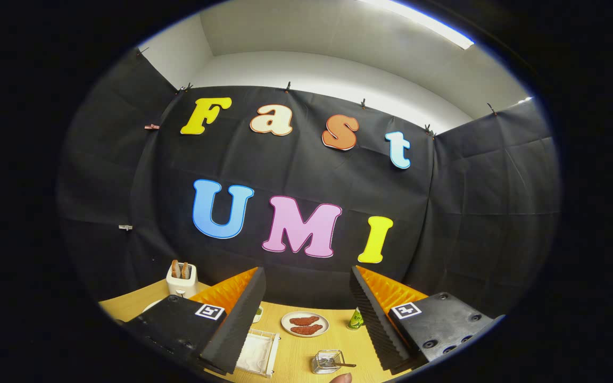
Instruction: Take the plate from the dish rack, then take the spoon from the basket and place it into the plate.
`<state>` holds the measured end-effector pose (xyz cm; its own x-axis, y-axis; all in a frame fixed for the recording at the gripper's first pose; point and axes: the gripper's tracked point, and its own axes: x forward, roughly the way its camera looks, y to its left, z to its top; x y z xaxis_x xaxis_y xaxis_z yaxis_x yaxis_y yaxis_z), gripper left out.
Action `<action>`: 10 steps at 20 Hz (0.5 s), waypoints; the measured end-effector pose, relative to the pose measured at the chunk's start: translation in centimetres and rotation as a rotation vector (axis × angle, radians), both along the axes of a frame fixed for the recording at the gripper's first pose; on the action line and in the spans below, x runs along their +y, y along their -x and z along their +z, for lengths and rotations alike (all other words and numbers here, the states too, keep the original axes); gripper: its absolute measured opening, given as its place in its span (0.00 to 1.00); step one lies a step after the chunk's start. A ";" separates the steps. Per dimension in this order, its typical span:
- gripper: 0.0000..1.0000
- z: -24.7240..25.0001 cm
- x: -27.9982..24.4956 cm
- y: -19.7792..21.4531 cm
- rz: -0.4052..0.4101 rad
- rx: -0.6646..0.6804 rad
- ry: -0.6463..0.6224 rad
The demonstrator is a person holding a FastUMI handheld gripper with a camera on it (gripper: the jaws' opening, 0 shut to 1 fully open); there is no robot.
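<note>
Above table (296, 354), gripper (306, 319) raised, spread.

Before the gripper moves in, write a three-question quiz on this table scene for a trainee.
1. True or false: the gripper is shut on the spoon.
2. What lies on the plate beyond the fingers? A) red-brown food pieces B) a spoon C) nothing
3. Fill in: the spoon sits in the small wire ____ just ahead of the fingers.

Key
1. False: the fingers stand wide apart, holding nothing, above the wooden table.
2. A. That plate stands between the white rack and the green can.
3. basket.
</note>
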<state>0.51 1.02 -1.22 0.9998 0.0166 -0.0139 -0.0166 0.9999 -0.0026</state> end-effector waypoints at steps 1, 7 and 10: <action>0.97 -0.2 0.0 0.0 0.000 0.002 -0.002; 0.97 -0.8 0.6 -0.4 0.006 0.013 -0.018; 0.97 -1.6 2.0 -1.1 0.028 0.055 -0.065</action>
<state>1.64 2.98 -2.83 0.9966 0.0475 -0.0668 -0.0432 0.9970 0.0644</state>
